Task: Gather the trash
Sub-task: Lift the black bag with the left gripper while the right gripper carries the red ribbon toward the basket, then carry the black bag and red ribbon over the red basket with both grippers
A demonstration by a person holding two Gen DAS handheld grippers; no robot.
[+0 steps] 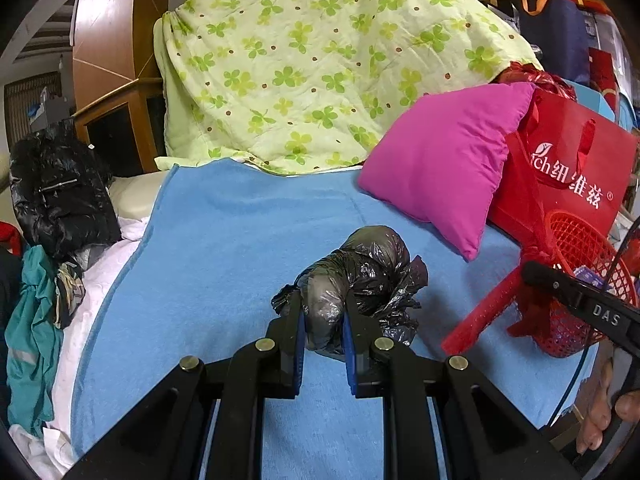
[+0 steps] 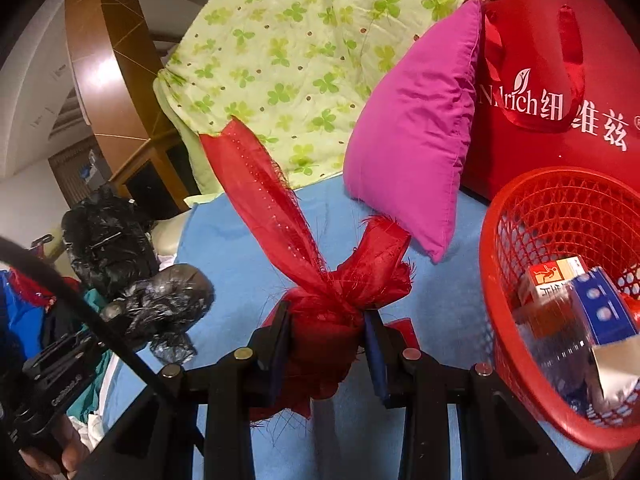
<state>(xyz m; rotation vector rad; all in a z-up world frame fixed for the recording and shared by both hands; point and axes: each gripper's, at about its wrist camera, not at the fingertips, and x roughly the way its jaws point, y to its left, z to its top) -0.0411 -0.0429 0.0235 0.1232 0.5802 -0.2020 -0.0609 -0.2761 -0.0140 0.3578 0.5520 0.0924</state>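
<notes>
My left gripper (image 1: 322,312) is shut on a crumpled black plastic bag (image 1: 372,264), held over the blue blanket (image 1: 224,240). The same bag shows in the right wrist view (image 2: 168,296) at the left. My right gripper (image 2: 326,320) is shut on a knotted red cloth (image 2: 340,292), whose long tail sticks up to the left; the cloth also shows in the left wrist view (image 1: 488,304). A red mesh basket (image 2: 520,216) stands just right of the red cloth and holds several small boxes (image 2: 592,300). It also shows in the left wrist view (image 1: 576,240).
A pink pillow (image 1: 444,164) and a red shopping bag (image 1: 572,160) lie at the back right. A green clover quilt (image 1: 312,60) is piled behind. A black jacket (image 1: 60,196) and teal clothes (image 1: 28,320) lie at the left on white bedding.
</notes>
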